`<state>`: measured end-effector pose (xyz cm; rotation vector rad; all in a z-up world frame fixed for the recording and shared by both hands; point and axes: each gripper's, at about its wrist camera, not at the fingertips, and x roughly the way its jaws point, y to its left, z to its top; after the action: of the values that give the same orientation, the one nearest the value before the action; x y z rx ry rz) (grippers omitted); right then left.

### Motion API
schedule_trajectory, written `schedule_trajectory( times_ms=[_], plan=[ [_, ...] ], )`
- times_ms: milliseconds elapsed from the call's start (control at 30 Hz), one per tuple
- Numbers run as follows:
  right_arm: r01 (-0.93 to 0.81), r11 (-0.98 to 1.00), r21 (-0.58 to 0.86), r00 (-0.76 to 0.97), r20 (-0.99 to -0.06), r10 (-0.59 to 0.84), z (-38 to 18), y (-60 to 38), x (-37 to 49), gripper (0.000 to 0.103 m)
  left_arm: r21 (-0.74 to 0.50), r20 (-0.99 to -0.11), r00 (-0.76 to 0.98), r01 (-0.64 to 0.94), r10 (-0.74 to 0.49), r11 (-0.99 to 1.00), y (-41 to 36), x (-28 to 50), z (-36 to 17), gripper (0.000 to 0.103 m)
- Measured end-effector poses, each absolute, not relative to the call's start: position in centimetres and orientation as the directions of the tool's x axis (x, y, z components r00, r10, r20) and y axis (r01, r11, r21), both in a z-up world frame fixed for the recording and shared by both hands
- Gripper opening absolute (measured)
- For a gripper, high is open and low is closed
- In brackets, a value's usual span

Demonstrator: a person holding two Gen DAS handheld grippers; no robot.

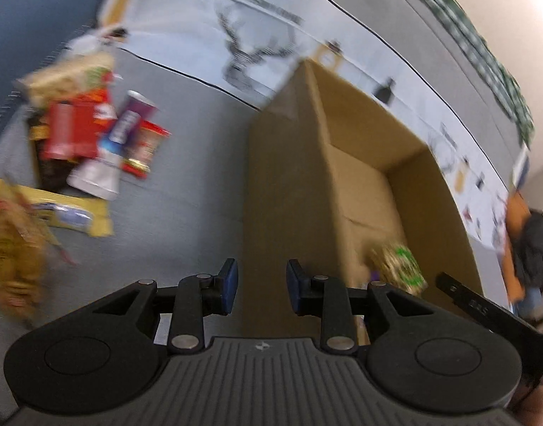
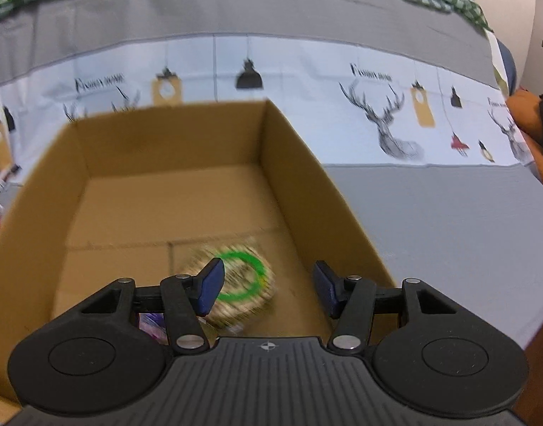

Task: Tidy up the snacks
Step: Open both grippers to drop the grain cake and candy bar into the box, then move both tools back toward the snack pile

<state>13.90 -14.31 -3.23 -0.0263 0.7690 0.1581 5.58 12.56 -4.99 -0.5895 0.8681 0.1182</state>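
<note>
An open cardboard box (image 2: 292,163) stands on the grey surface; it also shows in the left wrist view (image 1: 289,177). A blurred snack pack with a green ring (image 2: 243,284) is inside it near the right wall, below my right gripper (image 2: 268,287), which is open and empty over the box. The same pack shows in the left wrist view (image 1: 399,266). My left gripper (image 1: 261,284) is open and empty above the box's left wall. A pile of snack packets (image 1: 94,135) lies to the left, with a yellow packet (image 1: 69,209) and a golden bag (image 1: 12,255) nearer.
A purple item (image 2: 152,323) lies in the box's near left corner. A printed cloth with deer drawings (image 2: 388,120) hangs behind the box. The right gripper's arm (image 1: 484,309) shows at the right of the left view. Grey surface (image 2: 449,220) lies right of the box.
</note>
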Motion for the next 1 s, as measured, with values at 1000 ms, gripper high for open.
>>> schedule_trajectory(
  times_ms=[1000],
  plan=[
    [-0.371,0.902,0.223,0.755,-0.493,0.432,0.2,-9.3,9.6,0.061,-0.430,-0.659,0.738,-0.211,-0.146,0.878,23.9,1.4,-0.1,0.035]
  ],
)
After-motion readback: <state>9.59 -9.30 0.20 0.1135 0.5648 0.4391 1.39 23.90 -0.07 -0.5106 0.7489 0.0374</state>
